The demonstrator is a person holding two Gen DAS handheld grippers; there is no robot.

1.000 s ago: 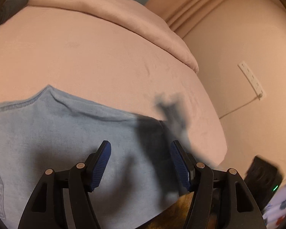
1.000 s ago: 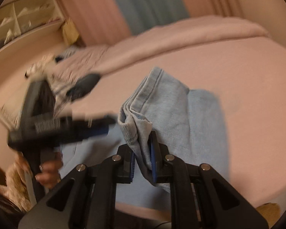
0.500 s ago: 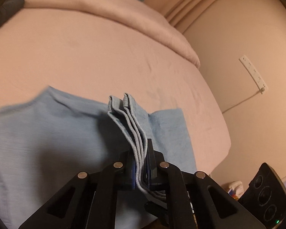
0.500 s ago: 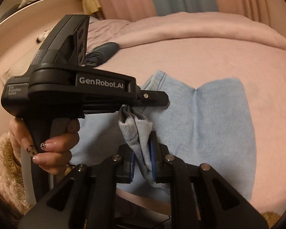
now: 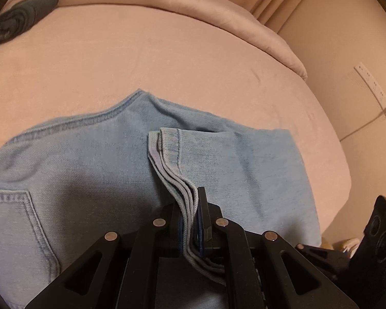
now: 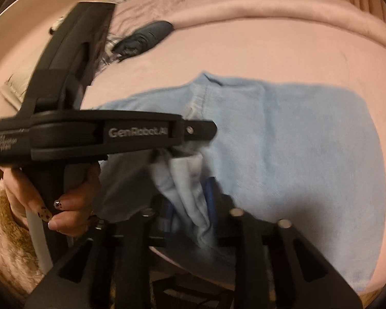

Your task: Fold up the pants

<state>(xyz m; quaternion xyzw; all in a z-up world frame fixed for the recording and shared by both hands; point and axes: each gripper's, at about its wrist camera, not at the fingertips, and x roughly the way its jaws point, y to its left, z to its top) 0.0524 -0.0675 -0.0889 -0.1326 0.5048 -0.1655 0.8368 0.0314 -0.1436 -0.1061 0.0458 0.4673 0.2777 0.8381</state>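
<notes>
Pants on bed, hem pinched in left claw

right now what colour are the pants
Light blue denim pants, clearest in the left wrist view.

Black left tongs with blue pads, silver screws, "GenRobot.AI" lettering; dotted nails, fluffy beige sleeve.

The pants are light blue denim, lying spread flat on the pink bed close to its near edge. A back pocket with double stitching faces up on the left side. The hem ends are stacked in several layers, raised off the fabric beneath and bunched together, with a stitched seam running along the far edge.
</notes>
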